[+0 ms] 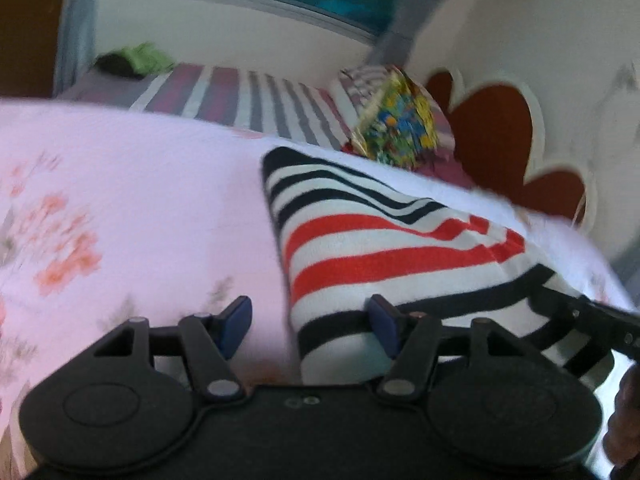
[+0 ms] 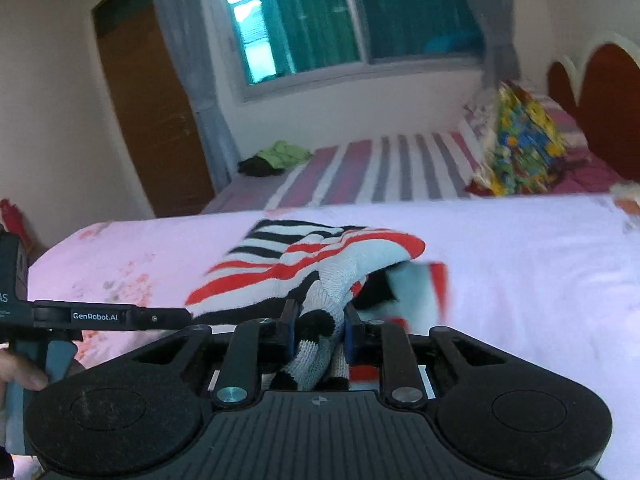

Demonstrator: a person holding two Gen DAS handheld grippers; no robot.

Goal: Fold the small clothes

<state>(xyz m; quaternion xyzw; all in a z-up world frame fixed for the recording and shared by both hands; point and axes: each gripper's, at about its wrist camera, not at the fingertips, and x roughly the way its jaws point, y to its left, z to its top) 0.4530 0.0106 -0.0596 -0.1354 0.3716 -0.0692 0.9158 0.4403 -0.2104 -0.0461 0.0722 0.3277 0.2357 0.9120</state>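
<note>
Behind everything we see a bedroom with a brown door [image 2: 148, 100] at the left, a window [image 2: 352, 16] with green curtains in the middle and a dark red headboard [image 2: 600, 96] at the right. On the far striped bed [image 2: 384, 168] lie a small green cloth [image 2: 284, 154] and, more to the right, a colourful cushion [image 2: 520, 140]. Nearer to us is a bed with a pink flowered sheet [image 1: 120, 200], and on it rests the striped garment [image 1: 380, 240], white with black and red bands, partly folded. Our left tongs [image 1: 310, 320] stand released, with the two blue pads apart; the left pad is over the bare sheet and the right pad is at the near edge of the garment, but no cloth is pressed between them. Our right tongs [image 2: 318, 334] are clenched on a bunched part of the same garment, which rises from the sheet into the blue pads. At the left border of the right wrist view we see fingers of a person's hand [image 2: 20, 372] around the handle of the other tool.
</note>
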